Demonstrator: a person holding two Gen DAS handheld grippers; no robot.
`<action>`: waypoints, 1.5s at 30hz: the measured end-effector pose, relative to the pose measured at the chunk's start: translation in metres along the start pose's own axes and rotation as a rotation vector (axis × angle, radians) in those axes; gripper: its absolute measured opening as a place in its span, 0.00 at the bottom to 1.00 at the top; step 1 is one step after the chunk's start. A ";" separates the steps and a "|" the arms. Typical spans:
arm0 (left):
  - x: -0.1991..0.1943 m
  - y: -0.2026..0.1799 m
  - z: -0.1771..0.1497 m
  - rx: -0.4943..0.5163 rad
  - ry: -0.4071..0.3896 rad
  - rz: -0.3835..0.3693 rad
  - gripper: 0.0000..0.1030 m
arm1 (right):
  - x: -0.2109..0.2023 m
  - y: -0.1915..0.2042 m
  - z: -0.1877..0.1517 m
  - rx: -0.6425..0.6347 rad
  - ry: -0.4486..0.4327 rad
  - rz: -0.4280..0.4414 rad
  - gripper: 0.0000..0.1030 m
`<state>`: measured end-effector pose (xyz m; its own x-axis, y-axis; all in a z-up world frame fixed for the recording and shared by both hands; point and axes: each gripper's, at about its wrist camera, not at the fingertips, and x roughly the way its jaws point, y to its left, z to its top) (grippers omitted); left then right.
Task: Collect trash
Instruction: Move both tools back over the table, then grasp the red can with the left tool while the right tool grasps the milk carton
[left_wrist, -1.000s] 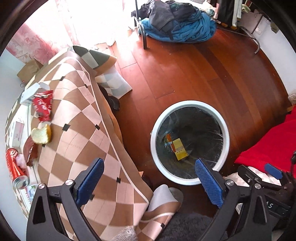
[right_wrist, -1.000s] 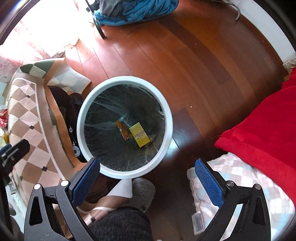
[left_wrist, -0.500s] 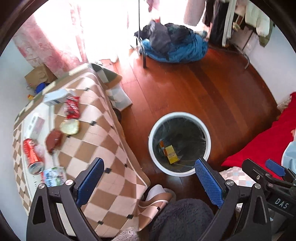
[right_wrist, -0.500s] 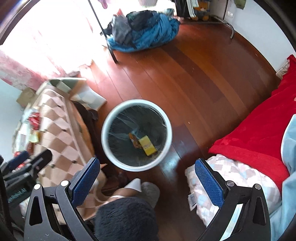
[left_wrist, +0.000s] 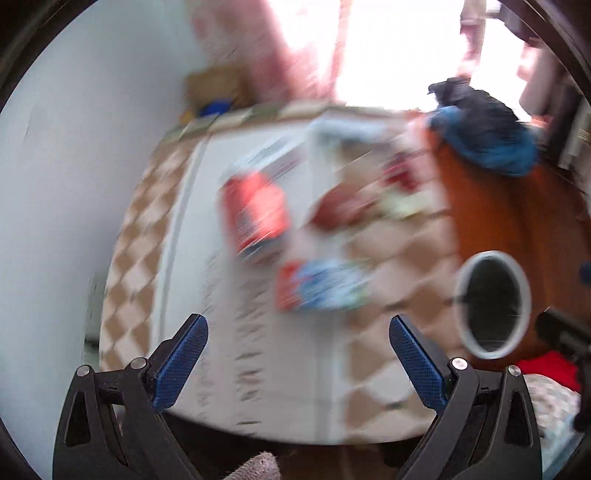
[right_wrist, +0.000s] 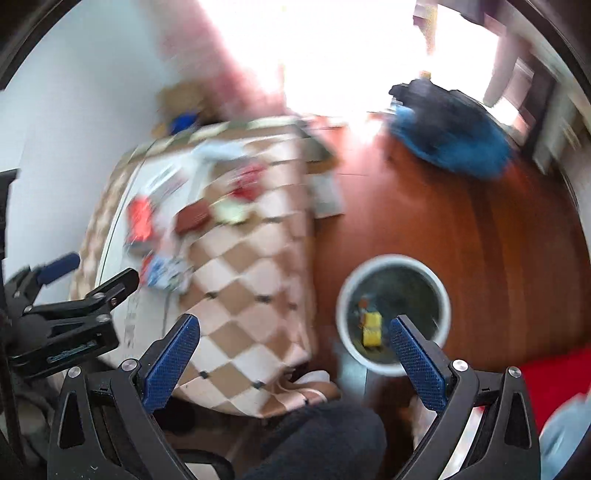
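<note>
Both views are motion-blurred. My left gripper (left_wrist: 297, 360) is open and empty, above the checkered table (left_wrist: 388, 258). On the table lie a red can (left_wrist: 255, 216), a blue-and-white wrapper (left_wrist: 325, 290) and a dark red wrapper (left_wrist: 343, 208). The white-rimmed bin (left_wrist: 493, 304) stands on the floor at right. My right gripper (right_wrist: 293, 360) is open and empty, between the table edge (right_wrist: 258, 280) and the bin (right_wrist: 393, 314), which holds a yellow box (right_wrist: 371, 328). The left gripper shows in the right wrist view (right_wrist: 74, 280), near the wrapper (right_wrist: 166, 273) and can (right_wrist: 140, 218).
A blue and dark clothes pile (right_wrist: 448, 142) lies on the wooden floor (right_wrist: 498, 229) at the back. A red blanket (right_wrist: 546, 384) is at lower right. A white wall (left_wrist: 74, 166) borders the table on the left. My dark slipper (right_wrist: 321, 439) is below.
Both grippers have swung up and left from over the bin toward the table. The trash on the table now fills the middle of the left view; the bin has shifted right.
</note>
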<state>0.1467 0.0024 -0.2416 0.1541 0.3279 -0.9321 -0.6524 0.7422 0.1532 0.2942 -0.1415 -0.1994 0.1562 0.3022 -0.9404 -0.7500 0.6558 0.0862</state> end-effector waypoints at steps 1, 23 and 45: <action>0.012 0.011 -0.006 -0.017 0.020 0.023 0.97 | 0.014 0.018 0.007 -0.052 0.023 0.004 1.00; 0.121 0.122 -0.035 -0.174 0.218 0.067 0.98 | 0.211 0.168 0.052 -0.351 0.409 -0.004 0.69; 0.165 0.064 0.114 -0.283 0.274 -0.313 0.72 | 0.203 0.053 0.067 0.171 0.348 -0.018 0.69</action>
<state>0.2150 0.1714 -0.3483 0.1985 -0.0788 -0.9769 -0.7875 0.5806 -0.2069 0.3293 0.0005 -0.3634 -0.0812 0.0562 -0.9951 -0.6265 0.7736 0.0948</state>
